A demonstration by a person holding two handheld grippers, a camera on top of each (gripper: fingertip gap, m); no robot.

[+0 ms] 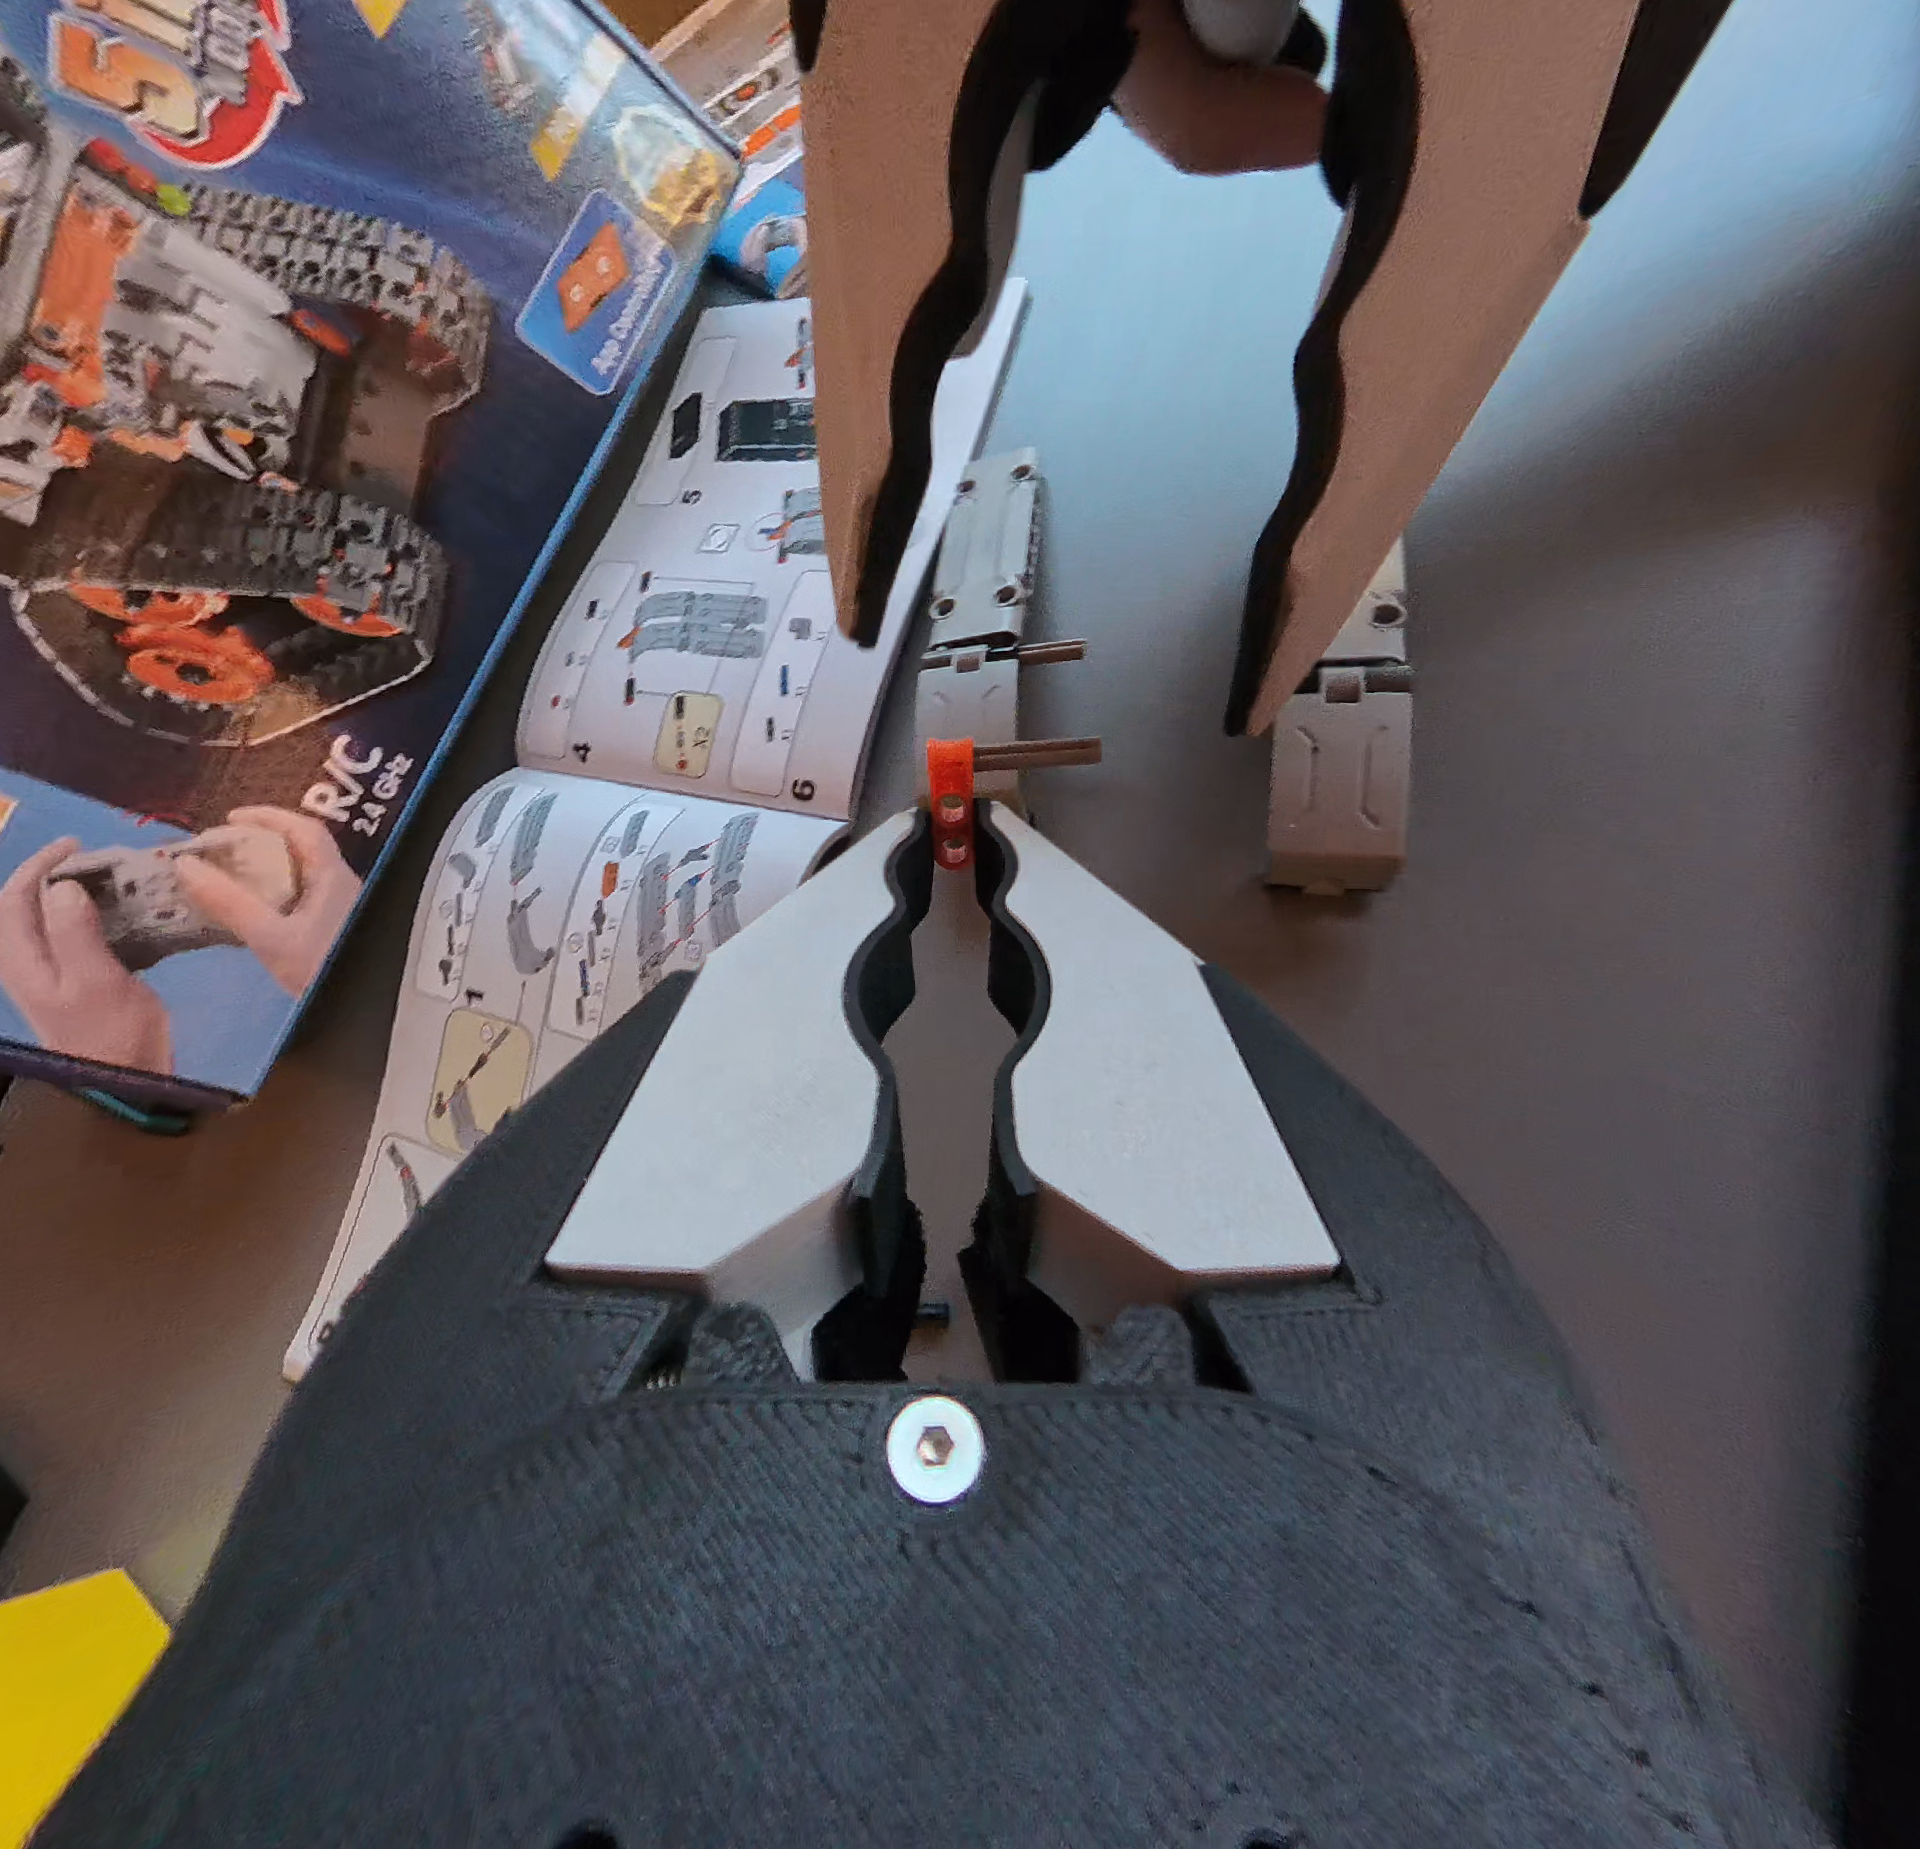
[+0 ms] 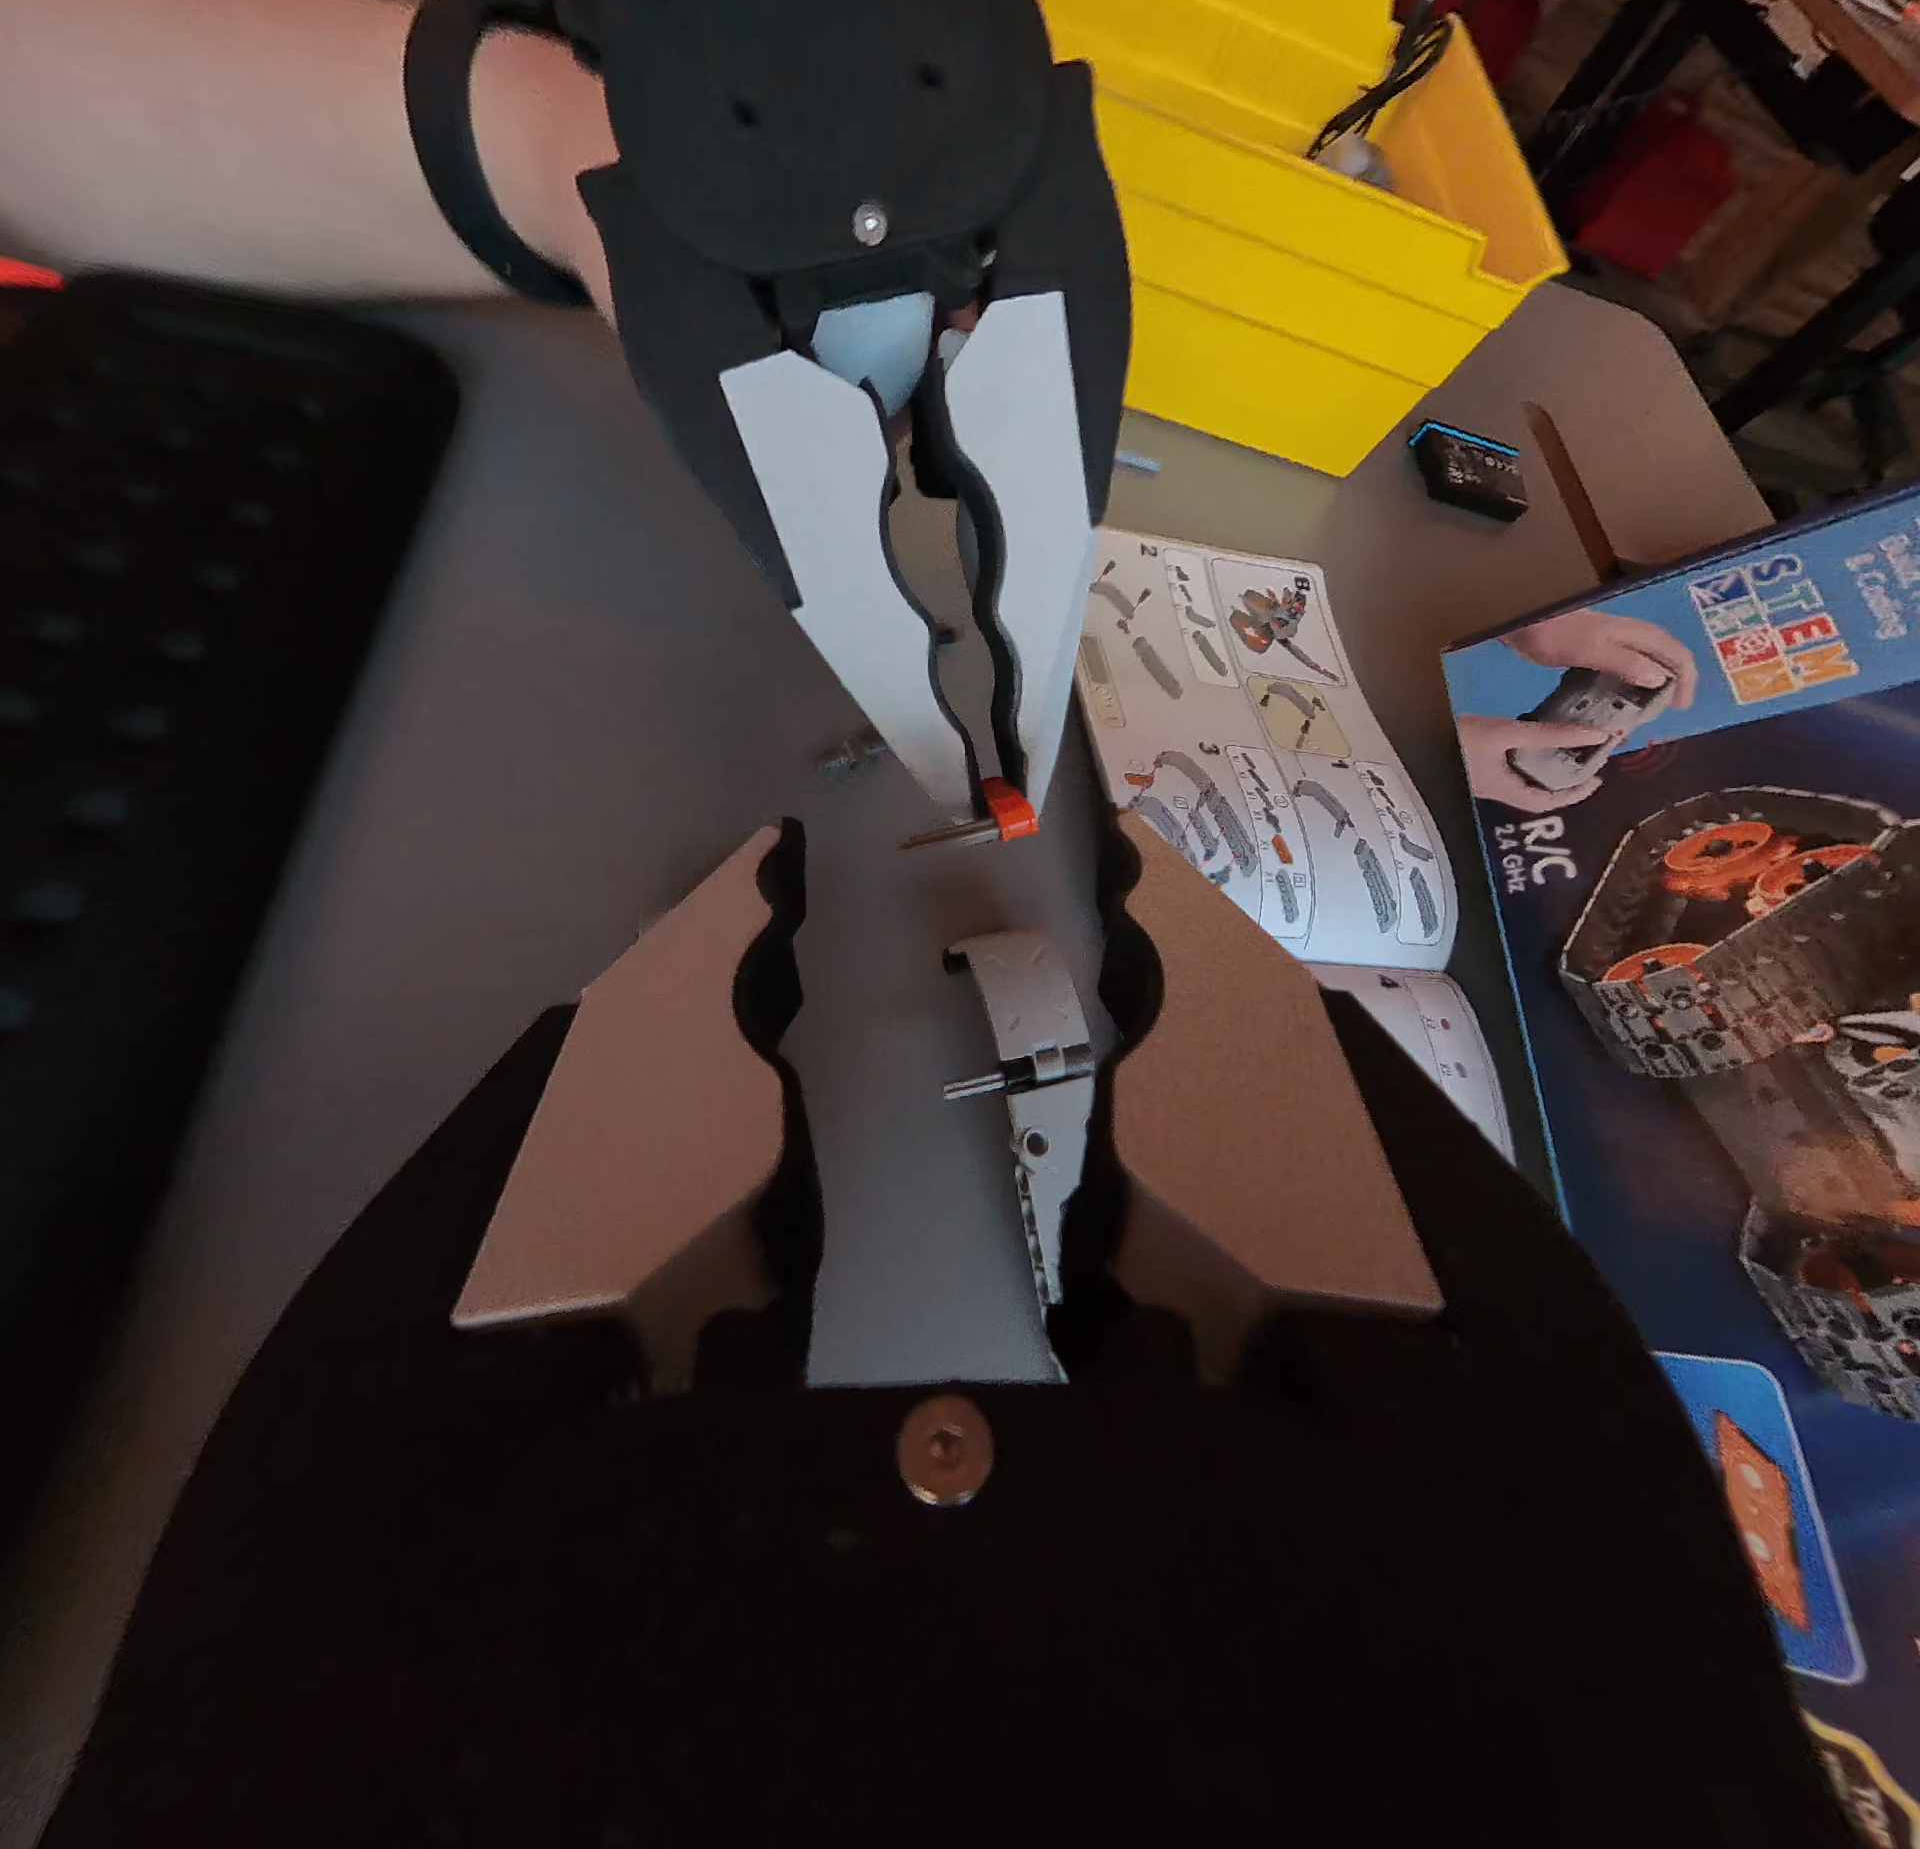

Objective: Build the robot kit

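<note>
- Grey tabletop [image 1: 1195, 365]: toy box [image 1: 260, 397], open instruction booklet [image 1: 727, 573], yellow bins [image 2: 1299, 272].
- Left gripper [image 1: 951, 843]: nearly closed, nipping small orange connector [image 1: 950, 791] w/ thin axle [image 1: 1044, 752]; light, rigid, prob. slippery, so grip flat sides.
- Right gripper [image 2: 951, 895]: wide open, empty, over grey track piece [image 2: 1029, 1061].

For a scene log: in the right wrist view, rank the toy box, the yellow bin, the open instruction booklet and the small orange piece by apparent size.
1. Toy box, though cut off by the frame and nearer the camera.
2. Yellow bin, farther off, so possibly undersized here.
3. Instruction booklet.
4. Orange piece, pinched in the left gripper jaws.
</note>
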